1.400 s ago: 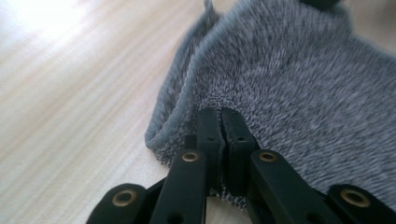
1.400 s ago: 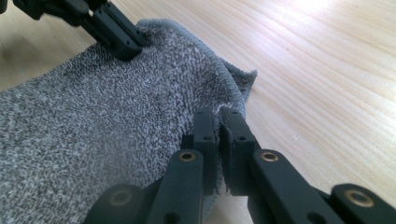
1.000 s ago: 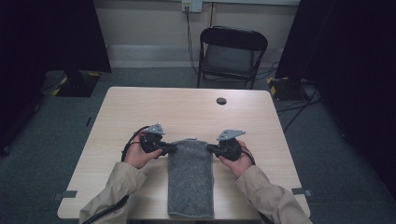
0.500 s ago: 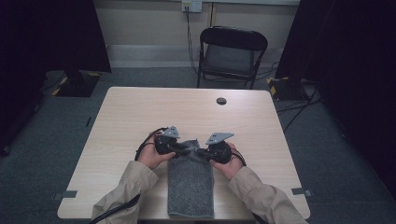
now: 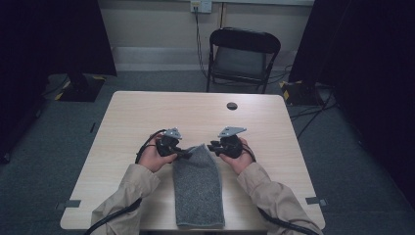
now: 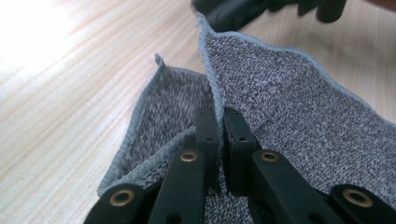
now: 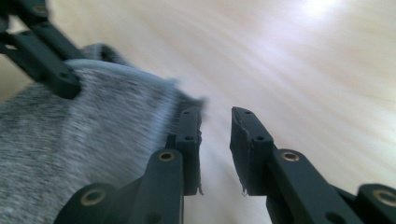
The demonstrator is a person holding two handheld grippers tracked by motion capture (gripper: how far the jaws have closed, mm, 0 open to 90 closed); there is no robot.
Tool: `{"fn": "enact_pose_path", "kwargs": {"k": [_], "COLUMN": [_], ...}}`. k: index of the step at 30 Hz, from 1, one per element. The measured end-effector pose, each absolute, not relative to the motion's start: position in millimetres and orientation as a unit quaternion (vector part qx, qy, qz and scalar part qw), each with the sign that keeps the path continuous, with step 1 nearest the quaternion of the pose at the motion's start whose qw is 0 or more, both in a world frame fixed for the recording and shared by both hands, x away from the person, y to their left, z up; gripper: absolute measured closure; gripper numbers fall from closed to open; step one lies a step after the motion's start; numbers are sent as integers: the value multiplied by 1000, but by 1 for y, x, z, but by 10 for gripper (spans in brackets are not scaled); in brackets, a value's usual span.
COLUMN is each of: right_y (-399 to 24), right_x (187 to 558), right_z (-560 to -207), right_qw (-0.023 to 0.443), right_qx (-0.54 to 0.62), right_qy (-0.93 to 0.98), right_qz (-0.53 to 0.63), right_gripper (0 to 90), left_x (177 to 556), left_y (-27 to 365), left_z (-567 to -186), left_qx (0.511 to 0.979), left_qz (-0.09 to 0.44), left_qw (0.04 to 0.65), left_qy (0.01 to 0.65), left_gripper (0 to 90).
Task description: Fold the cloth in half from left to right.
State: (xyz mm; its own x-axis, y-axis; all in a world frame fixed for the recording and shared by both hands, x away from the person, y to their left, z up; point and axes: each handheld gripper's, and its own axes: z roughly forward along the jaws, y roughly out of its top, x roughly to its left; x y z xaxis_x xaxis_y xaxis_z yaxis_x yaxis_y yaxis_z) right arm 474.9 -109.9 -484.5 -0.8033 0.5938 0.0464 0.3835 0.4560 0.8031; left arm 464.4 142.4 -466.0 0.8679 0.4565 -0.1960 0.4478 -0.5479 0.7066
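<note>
A grey knitted towel (image 5: 198, 191) lies folded in a long strip down the front middle of the wooden table (image 5: 147, 112). Its far end is drawn up to a point. My left gripper (image 5: 188, 153) is at that point, and in the left gripper view it (image 6: 218, 123) is shut on the raised hem of the towel (image 6: 299, 107), having just closed. My right gripper (image 5: 211, 146) sits just right of the point. Its jaws (image 7: 215, 126) have just been opening and hold nothing, with the towel (image 7: 70, 135) beside the left jaw.
A small black round disc (image 5: 232, 105) lies near the table's far edge. A black folding chair (image 5: 242, 58) stands beyond the table. Bare tabletop stretches to the left, right and far side of the towel.
The grippers started at the towel's two far corners and came together. The far end went from flat and wide to a bunched point. The right gripper let go and drew back slightly.
</note>
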Motion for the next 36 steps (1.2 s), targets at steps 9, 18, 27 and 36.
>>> {"fn": "enact_pose_path", "kwargs": {"k": [9, 18, 27, 36], "right_y": [-95, -113, -119, -120], "right_x": [458, 444, 442, 439], "right_z": [-498, -496, -496, -496], "right_qw": [123, 126, 126, 131], "right_qx": [238, 250, 260, 265], "right_qy": [877, 878, 874, 872], "right_qz": [399, 389, 391, 391], "right_gripper": [784, 834, 807, 805], "left_x": [472, 475, 473, 474], "left_y": [150, 156, 174, 145], "left_z": [-468, -462, -467, -487], "left_qx": [878, 879, 865, 869], "left_qz": [18, 67, 32, 35], "left_qw": [383, 380, 391, 379], "left_qy": [285, 281, 312, 317], "left_gripper": [843, 513, 503, 754]}}
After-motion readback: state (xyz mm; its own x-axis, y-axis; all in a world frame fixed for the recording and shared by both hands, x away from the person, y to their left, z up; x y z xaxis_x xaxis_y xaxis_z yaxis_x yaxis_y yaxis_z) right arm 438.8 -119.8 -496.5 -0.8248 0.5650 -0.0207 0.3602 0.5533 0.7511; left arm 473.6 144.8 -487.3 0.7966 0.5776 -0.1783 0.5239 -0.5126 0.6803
